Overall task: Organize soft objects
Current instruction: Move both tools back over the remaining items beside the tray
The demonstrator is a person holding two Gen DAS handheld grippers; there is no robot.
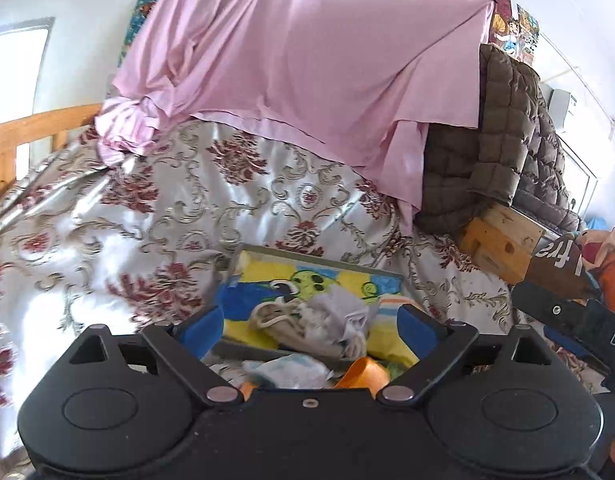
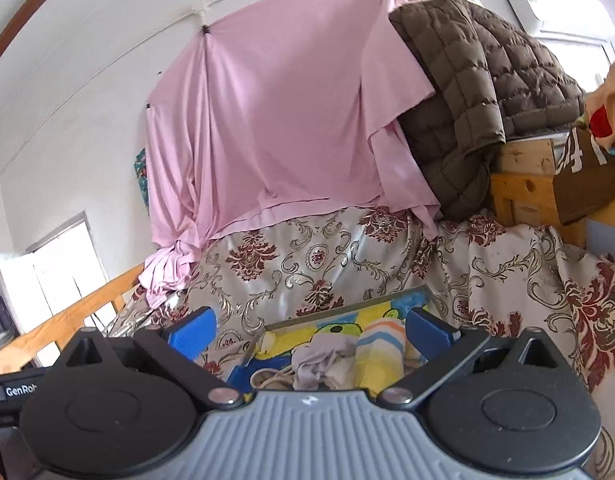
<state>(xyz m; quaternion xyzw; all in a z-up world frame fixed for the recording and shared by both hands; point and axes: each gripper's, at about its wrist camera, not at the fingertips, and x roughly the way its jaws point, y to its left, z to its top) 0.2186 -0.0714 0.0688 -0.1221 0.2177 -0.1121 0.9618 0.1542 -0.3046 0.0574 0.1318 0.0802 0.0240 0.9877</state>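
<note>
Mostly done: cloths point(image 1: 327, 320) lie in tray point(image 1: 319, 258) at 6 o'clock.
Left gripper point(image 1: 310, 326) and right gripper point(image 2: 309, 332) spread, empty (coat point(image 2: 475, 92) at 2 o'clock remains).

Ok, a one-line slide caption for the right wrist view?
Right tool open and empty above a cartoon-print towel with crumpled grey cloth on the floral bedspread.

The bed is covered by a silvery satin bedspread point(image 1: 155, 216) point(image 2: 347, 248) with a dark red floral pattern. A shallow grey-rimmed tray point(image 1: 315, 258) point(image 2: 347, 312) with a bright cartoon-print lining lies on it. Bunched pink cloth point(image 1: 123, 128) point(image 2: 167, 276) rests at the far edge.
</note>
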